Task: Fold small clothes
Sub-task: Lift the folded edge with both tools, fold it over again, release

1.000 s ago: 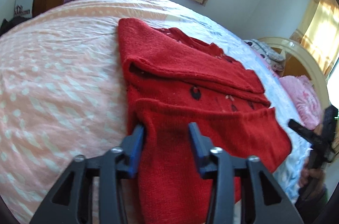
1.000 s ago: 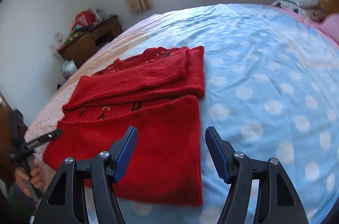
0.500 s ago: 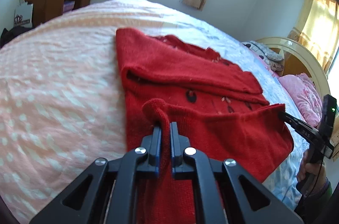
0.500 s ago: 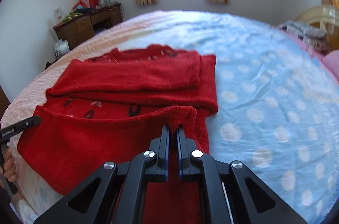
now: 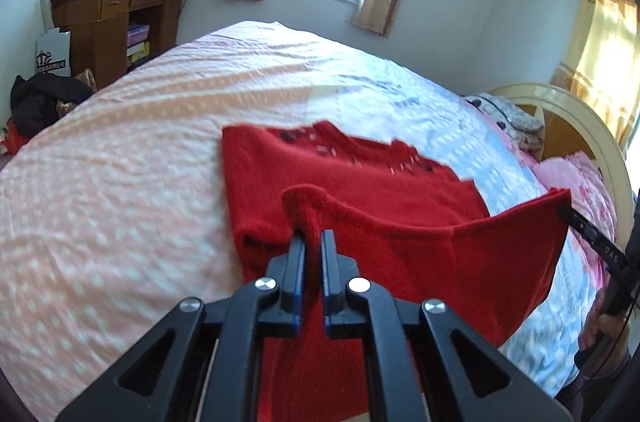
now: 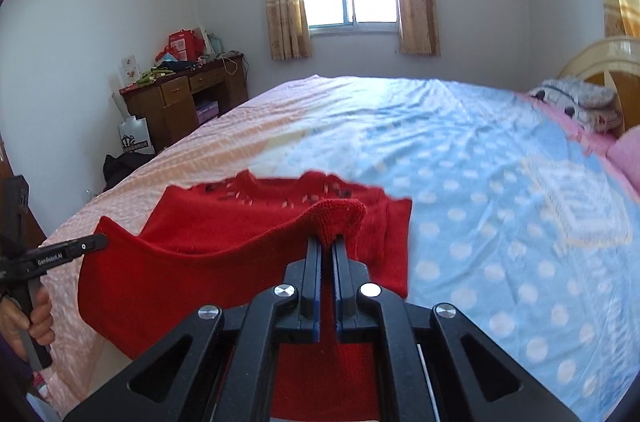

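Note:
A small red knitted sweater (image 5: 360,182) lies on the bed, sleeves folded in, neckline with dark trim at the far end. My left gripper (image 5: 312,236) is shut on the hem's left corner, which bunches above its tips. My right gripper (image 6: 328,242) is shut on the hem's right corner (image 6: 340,216). Between the two, the hem hangs raised off the bed like a sagging band (image 6: 192,262), hiding the sweater's middle. Each view shows the other gripper at its edge: the right one (image 5: 592,234) and the left one (image 6: 60,254).
The bed sheet is pink with white dots (image 5: 120,182) on the left and blue with white dots (image 6: 500,202) on the right. A wooden desk (image 6: 184,98) stands by the far wall. Pillows (image 6: 580,102) and a cream headboard (image 5: 580,126) are at the right.
Both grippers went from open to shut on the hem corners, then rose, lifting the sweater's lower edge off the bed and toward the neckline.

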